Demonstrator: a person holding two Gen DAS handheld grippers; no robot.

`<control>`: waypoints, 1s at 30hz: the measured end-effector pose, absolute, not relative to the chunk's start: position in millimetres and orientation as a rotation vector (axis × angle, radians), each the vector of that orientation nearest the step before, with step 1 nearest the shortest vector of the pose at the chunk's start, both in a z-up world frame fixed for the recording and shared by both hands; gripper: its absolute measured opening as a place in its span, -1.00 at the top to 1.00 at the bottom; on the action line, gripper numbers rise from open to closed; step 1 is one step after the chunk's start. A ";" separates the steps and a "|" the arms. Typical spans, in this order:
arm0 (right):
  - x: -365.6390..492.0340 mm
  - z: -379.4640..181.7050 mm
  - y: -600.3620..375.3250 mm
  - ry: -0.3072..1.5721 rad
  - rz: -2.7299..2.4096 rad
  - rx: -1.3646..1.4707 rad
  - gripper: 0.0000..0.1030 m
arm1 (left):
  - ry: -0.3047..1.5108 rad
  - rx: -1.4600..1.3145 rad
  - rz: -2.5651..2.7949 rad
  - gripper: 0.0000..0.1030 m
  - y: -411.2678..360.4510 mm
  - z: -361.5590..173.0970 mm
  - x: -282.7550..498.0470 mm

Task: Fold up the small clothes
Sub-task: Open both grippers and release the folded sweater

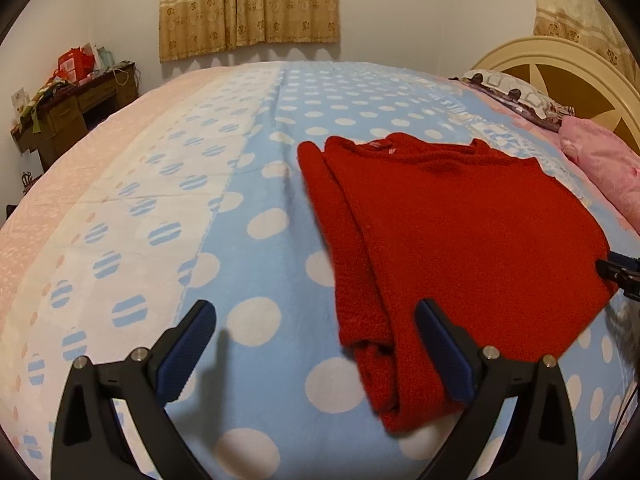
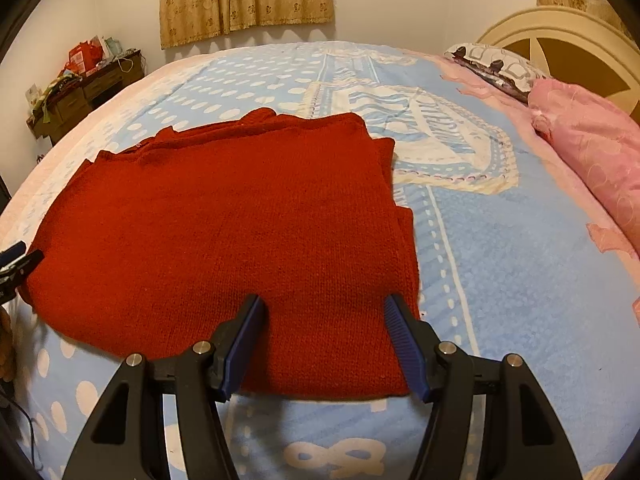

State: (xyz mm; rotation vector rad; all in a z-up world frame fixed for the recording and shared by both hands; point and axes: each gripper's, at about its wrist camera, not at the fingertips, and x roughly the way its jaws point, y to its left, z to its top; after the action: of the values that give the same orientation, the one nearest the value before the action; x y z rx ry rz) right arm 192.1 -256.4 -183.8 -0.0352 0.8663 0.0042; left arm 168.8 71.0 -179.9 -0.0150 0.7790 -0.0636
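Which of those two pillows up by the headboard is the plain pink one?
The pink pillow, the nearer of the two. The patterned pillow behind it, closer to the headboard, is white with dark shapes.

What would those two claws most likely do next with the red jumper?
Probably close on its near hem. The red sweater lies flat with sleeves folded in, and both the left gripper and right gripper hang open over that edge, holding nothing.

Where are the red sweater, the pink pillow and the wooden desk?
red sweater (image 2: 224, 224): right wrist view, middle of its folded body.
pink pillow (image 2: 592, 148): right wrist view, its top face.
wooden desk (image 1: 76, 108): left wrist view, drawer front.
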 end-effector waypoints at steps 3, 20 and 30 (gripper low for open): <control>192.5 -184.7 -256.7 0.868 0.007 -0.035 -0.25 | 0.771 -0.006 -0.062 -0.98 70.4 -178.9 168.6; 188.0 -172.5 -240.8 0.880 -0.041 -0.111 -0.28 | 0.760 0.099 -0.073 -0.99 77.3 -160.1 164.0; 168.8 -138.3 -179.4 0.775 0.058 -0.210 -0.28 | 0.732 0.112 -0.018 -0.99 95.2 -148.2 176.1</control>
State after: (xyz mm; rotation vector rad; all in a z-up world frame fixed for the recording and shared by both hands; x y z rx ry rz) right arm 168.8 -179.4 -138.3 -0.2103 0.7746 0.0576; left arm 176.1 95.2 -148.2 0.1115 0.7319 -0.0181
